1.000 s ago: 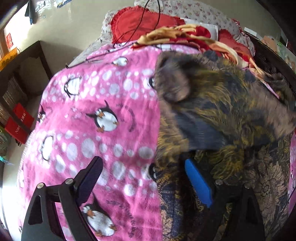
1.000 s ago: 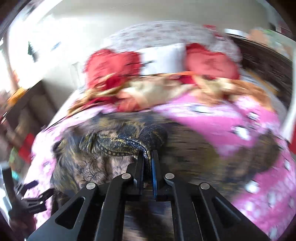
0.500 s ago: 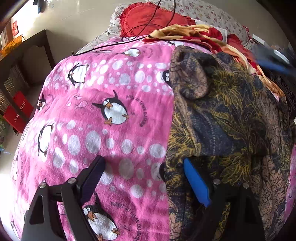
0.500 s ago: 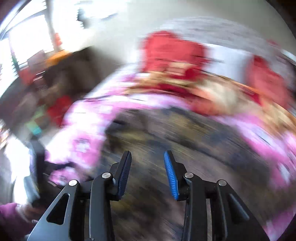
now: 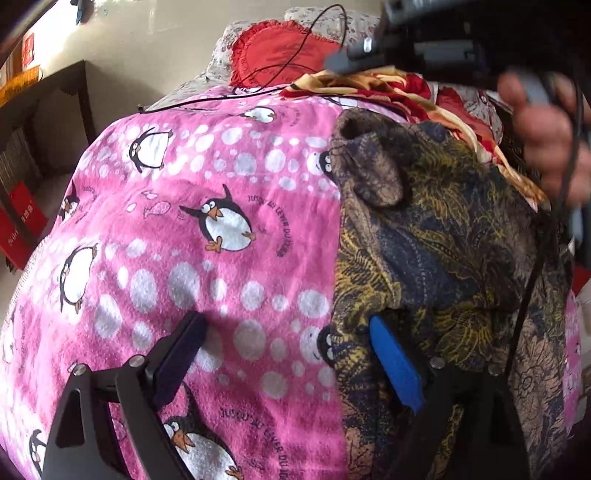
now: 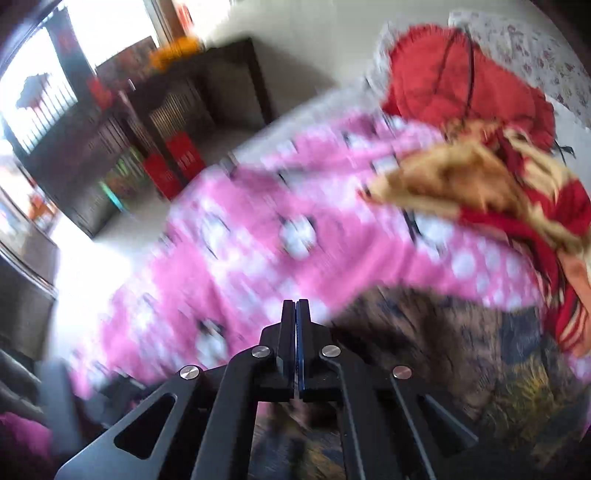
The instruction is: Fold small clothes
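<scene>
Right wrist view: motion-blurred throughout; penguin blanket (image 6: 280,236) prints unreadable, dark patterned garment (image 6: 461,350) detail smeared, its lower part hidden behind the right gripper (image 6: 296,314). Left wrist view: garment's right and bottom cut by the frame; right hand (image 5: 546,140) blurred; blue finger pad (image 5: 395,363) tip tucked under a fold.

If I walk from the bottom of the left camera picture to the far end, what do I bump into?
left gripper → penguin blanket → black cable → red frilly pillow → flowery pillow
</scene>
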Demonstrator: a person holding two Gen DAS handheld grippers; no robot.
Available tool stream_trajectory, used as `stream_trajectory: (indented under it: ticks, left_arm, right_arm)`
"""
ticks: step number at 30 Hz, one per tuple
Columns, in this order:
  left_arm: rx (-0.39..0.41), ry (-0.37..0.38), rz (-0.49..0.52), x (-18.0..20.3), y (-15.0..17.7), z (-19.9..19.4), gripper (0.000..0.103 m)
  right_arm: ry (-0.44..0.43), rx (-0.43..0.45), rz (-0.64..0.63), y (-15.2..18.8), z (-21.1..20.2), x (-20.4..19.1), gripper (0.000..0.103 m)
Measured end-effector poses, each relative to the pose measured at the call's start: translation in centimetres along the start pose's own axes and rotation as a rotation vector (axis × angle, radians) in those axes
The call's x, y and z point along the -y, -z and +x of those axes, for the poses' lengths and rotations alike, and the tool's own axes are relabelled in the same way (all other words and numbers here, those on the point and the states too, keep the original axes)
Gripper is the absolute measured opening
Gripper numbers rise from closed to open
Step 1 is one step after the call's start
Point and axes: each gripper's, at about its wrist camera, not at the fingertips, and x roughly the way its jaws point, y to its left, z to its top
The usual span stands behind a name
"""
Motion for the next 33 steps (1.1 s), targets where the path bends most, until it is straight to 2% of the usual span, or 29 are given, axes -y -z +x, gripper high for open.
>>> stream_trajectory:
  ticks: [2,3,4,5,6,8,9,11,12,14,16,18,21,23,25,27,30,33]
  left_arm:
    - [0.001,-0.004,0.012,0.2,0.2,-0.2,0.094]
    - [0.004,0.002,0.008,0.1,0.3,-0.3,0.095]
    - [0.006,0.010,0.002,0.0,0.2,-0.2,0.095]
    - [0.007,0.014,-0.002,0.0,0.2,-0.2,0.097]
    - [0.009,0.016,-0.005,-0.1,0.2,-0.1,0.097]
    - [0.007,0.007,0.002,0.1,0.0,0.1,0.098]
    - [0.007,0.002,0.010,0.3,0.0,0.1,0.098]
    - [0.005,0.008,0.022,0.4,0.1,-0.1,0.098]
    - [0.006,0.014,0.022,0.4,0.2,-0.1,0.098]
    - [0.016,0.035,0.007,0.1,0.3,-0.3,0.098]
    - [0.020,0.032,-0.003,0.0,0.2,-0.3,0.098]
    - [0.013,0.015,0.003,0.3,0.1,-0.3,0.098]
    - [0.013,0.030,-0.002,0.0,0.0,-1.2,0.096]
    - [0.022,0.048,-0.025,-0.8,-0.2,-2.5,0.096]
    - [0.053,0.034,-0.035,-1.4,-0.7,-3.4,0.096]
    - [0.072,0.018,-0.032,-1.5,-1.5,-3.8,0.096]
    - [0.076,-0.003,-0.027,-1.2,-3.1,-3.4,0.096]
    - [0.005,-0.056,-0.003,-0.5,-3.8,-1.1,0.096]
  right_arm:
    - [0.012,0.010,0.037,-0.5,-0.8,1.0,0.000]
    - [0.011,-0.008,0.043,-0.6,-1.0,1.4,0.003]
    - [-0.005,-0.042,0.052,-0.5,-1.0,1.7,0.027]
    - [-0.022,-0.086,0.066,-0.4,-0.5,2.2,0.046]
    - [-0.035,-0.123,0.079,0.0,0.1,2.4,0.048]
    - [-0.030,-0.182,0.069,1.0,1.2,2.5,0.048]
    - [-0.001,-0.229,0.062,1.6,2.6,2.5,0.047]
    - [0.065,-0.288,0.080,2.1,5.1,2.9,0.004]
    - [0.072,-0.257,0.085,1.8,5.2,2.8,0.004]
    - [-0.068,-0.111,0.066,0.6,3.2,1.5,0.003]
    - [-0.137,-0.036,0.049,0.0,2.1,0.7,0.004]
    - [-0.094,-0.024,0.038,-0.3,3.1,0.9,0.006]
    - [-0.059,-0.067,0.120,0.3,3.8,3.1,0.023]
    - [-0.121,0.015,0.223,1.4,1.4,5.2,0.026]
    - [-0.056,0.075,0.242,2.3,-1.4,6.3,0.026]
    - [0.036,0.060,0.184,2.7,-2.1,6.4,0.026]
    - [0.021,-0.013,0.096,3.0,-0.3,5.0,0.026]
    - [-0.004,-0.054,-0.030,2.6,2.0,2.3,0.028]
